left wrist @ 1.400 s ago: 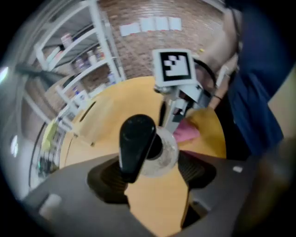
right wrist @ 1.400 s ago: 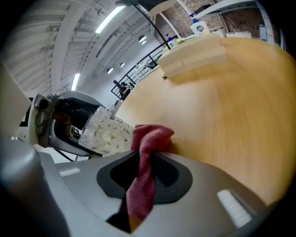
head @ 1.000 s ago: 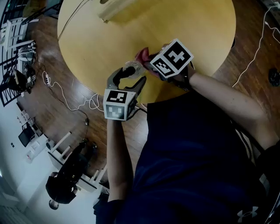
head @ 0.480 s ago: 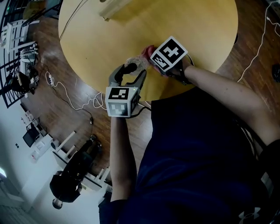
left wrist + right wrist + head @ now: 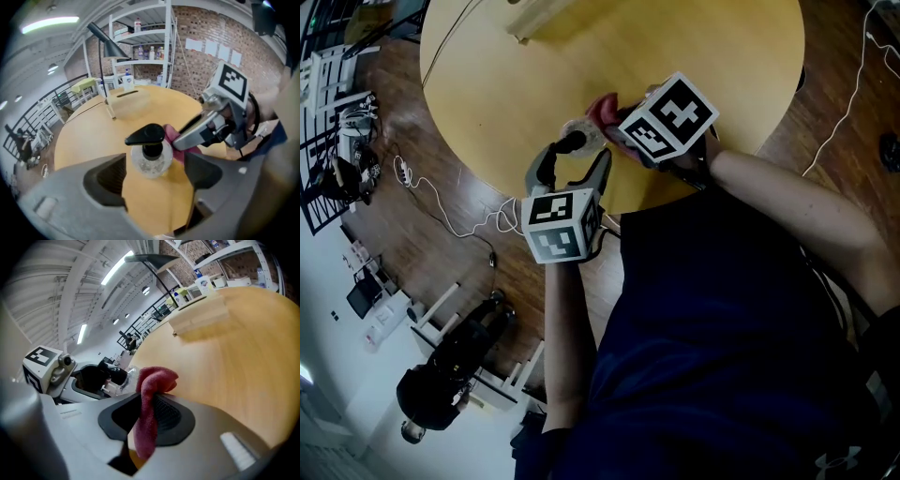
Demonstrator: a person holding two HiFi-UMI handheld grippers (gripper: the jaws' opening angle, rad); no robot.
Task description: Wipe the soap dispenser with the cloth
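One dispenser [image 5: 151, 158], one cloth [image 5: 146, 401] — two tongs [image 5: 153, 179] [image 5: 151, 420]

The clear plastic soap dispenser [image 5: 151, 152] is standing on the round yellow wooden desk [image 5: 694, 47], between the left gripper's [image 5: 152, 177] jaws, which have just been opening, touching neither. The red cloth [image 5: 157, 378], clamped in the right gripper [image 5: 149, 416], is sitting just beside the dispenser's right.
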